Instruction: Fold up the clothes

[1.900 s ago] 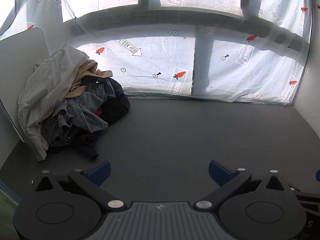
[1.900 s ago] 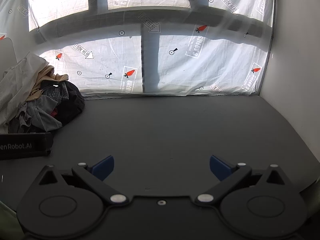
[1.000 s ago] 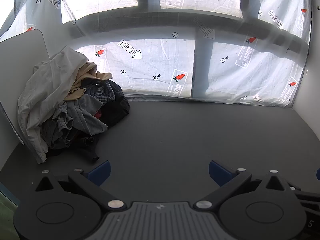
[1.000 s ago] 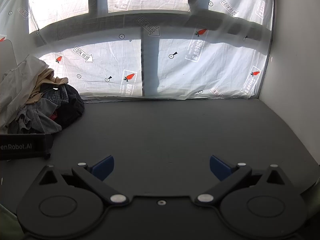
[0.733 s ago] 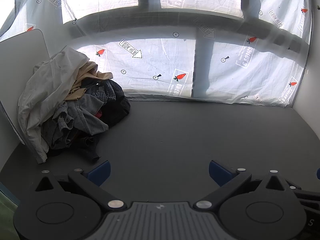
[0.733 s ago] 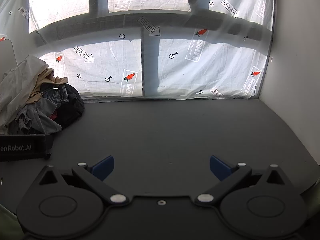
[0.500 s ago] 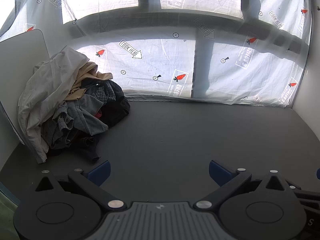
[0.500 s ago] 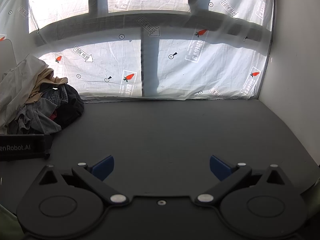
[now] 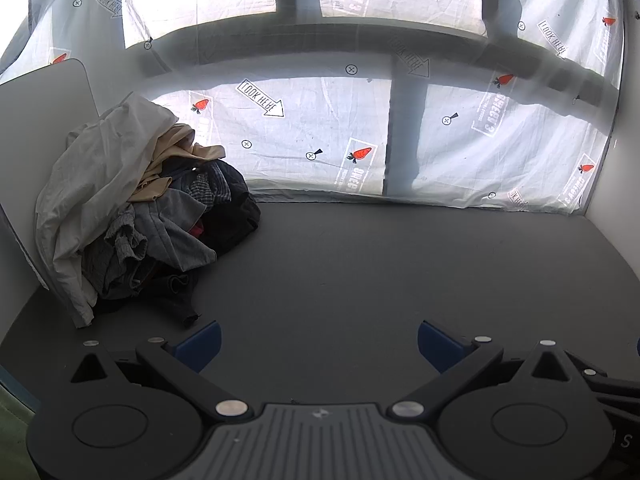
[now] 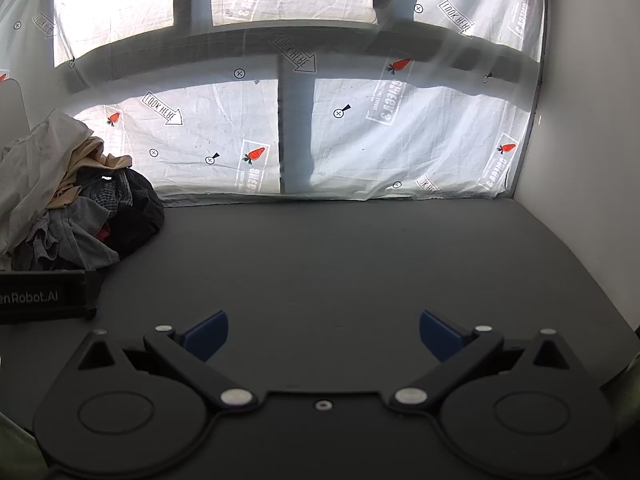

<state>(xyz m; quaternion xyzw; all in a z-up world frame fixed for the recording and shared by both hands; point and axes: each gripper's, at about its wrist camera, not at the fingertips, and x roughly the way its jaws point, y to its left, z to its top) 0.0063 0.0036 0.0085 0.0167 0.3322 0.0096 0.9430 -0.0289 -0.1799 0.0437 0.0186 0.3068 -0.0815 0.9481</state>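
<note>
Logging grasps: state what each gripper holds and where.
Nothing. The left gripper and right gripper are open and empty; the heap of crumpled clothes lies untouched.

A staged recording booth: white panels (image 9: 36, 128), printed backdrop sheet (image 9: 304, 148), grey tabletop (image 9: 380, 272).
</note>
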